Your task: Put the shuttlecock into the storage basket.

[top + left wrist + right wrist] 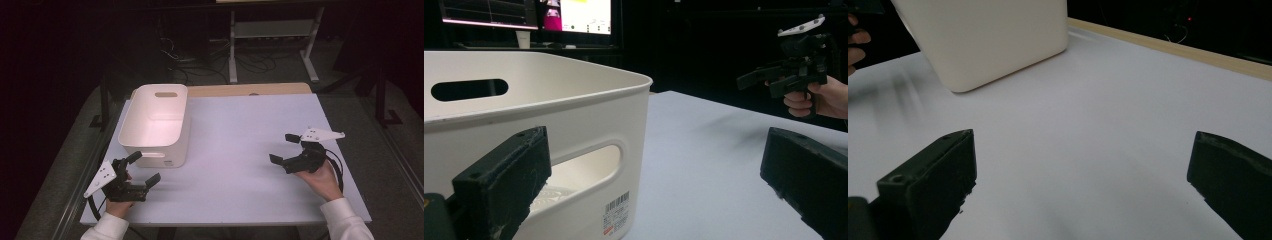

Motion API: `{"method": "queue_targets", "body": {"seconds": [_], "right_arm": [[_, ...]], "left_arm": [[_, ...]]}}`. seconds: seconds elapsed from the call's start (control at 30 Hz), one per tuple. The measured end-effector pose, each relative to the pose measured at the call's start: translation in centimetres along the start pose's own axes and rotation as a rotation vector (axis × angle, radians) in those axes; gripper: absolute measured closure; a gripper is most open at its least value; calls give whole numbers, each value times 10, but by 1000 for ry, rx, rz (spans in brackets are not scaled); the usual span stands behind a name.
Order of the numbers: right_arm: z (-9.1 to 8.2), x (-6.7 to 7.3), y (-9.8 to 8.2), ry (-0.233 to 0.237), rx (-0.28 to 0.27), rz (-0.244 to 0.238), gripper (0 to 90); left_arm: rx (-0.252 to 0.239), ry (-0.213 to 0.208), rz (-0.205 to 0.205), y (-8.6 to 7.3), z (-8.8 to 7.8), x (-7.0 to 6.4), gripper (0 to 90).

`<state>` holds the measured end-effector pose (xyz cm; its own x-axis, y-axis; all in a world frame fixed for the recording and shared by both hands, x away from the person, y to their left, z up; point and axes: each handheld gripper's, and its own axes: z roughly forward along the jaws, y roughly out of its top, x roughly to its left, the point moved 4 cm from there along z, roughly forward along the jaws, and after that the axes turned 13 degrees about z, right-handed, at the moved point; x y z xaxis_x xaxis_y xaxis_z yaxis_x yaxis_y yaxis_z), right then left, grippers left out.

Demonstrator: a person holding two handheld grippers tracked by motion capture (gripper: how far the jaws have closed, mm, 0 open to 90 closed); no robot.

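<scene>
Two grippers, left gripper (142, 171) and right gripper (283, 148), both spread wide and holding nothing, well apart over the white table (240, 150). White bin (155, 125) at far left, apparently empty. Seemingly a starting pose; next probably approaching the bin.

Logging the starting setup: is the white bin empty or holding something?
Empty as far as visible: the high view shows the bin's bare pale floor, upright on the table.
</scene>
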<state>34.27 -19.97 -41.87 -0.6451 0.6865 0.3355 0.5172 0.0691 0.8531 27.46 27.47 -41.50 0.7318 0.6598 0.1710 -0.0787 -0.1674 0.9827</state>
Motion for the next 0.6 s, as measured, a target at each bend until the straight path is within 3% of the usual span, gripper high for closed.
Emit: {"method": "queue_targets", "body": {"seconds": [0.2,0.6], "right_arm": [[-7,-3,-8,-21,-11,10,0],[-23,-5,-23,-34,-87,30,0]], "left_arm": [[-4,-1,3,0,0,0,0],[-9,-2,3,1,-1,-1,0]]}}
